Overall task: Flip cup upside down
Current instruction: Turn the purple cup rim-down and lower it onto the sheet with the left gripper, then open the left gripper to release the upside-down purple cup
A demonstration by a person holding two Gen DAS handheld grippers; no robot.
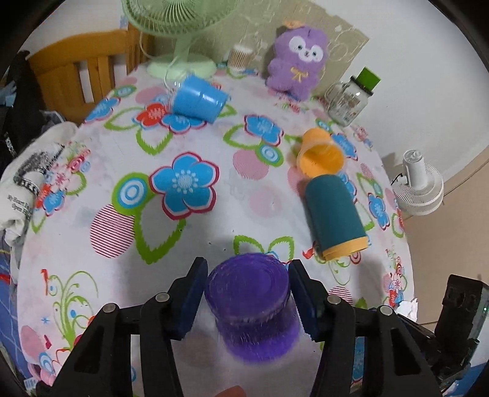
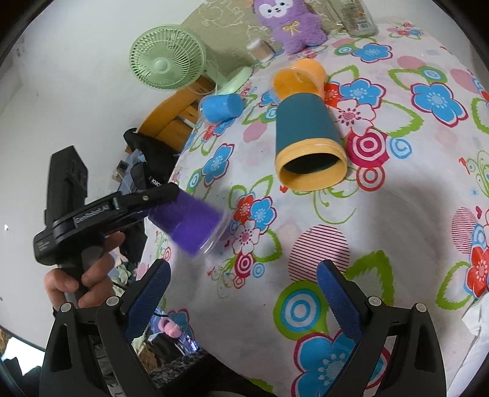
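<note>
My left gripper (image 1: 247, 293) is shut on a translucent purple cup (image 1: 249, 300), its base toward the camera and its mouth pointing down at the table. In the right wrist view the purple cup (image 2: 191, 224) hangs tilted above the table's left edge, blurred, in the left gripper (image 2: 162, 198). My right gripper (image 2: 244, 293) is open and empty above the flowered tablecloth (image 2: 382, 229). A teal cup with a yellow rim (image 1: 334, 213) (image 2: 308, 137), an orange cup (image 1: 321, 152) (image 2: 301, 78) and a blue cup (image 1: 198, 99) (image 2: 221, 107) lie on their sides.
A green fan (image 1: 180, 27) (image 2: 166, 58), a purple plush toy (image 1: 298, 62) (image 2: 288, 21), a glass jar with a green lid (image 1: 350, 97) and a small container (image 1: 240, 56) stand at the table's back. A wooden chair (image 1: 82, 70) and a white fan (image 1: 418, 183) stand beside the table.
</note>
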